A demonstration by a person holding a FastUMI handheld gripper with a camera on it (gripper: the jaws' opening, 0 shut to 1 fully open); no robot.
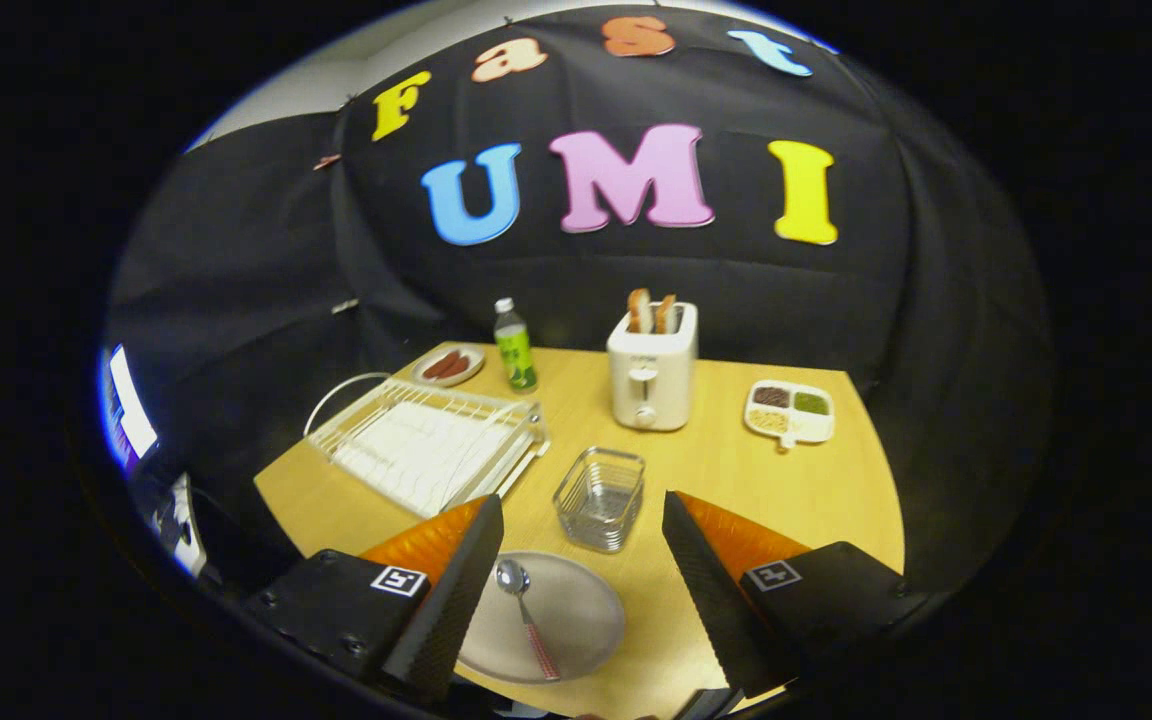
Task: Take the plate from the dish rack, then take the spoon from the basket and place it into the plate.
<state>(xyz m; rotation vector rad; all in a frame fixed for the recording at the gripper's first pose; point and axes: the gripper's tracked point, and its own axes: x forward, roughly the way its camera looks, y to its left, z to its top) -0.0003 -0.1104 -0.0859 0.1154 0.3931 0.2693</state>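
A grey round plate point(566, 615) lies flat on the wooden table, low between my fingers and closer to the left one. A spoon point(526, 615) with a shiny bowl and a red-and-white handle rests in the plate. My gripper point(576, 520) hovers above them, open, with nothing between its fingers. Just beyond the fingertips stands the wire basket point(599, 497), which looks empty. The white dish rack point(428, 450) sits beyond the left finger, with no plate in it.
A white toaster point(651, 378) holding toast stands behind the basket. A green bottle point(514, 346) and a small plate of sausages point(448, 366) sit behind the rack. A divided snack tray point(789, 410) lies far right. The table's edge point(881, 480) curves on the right.
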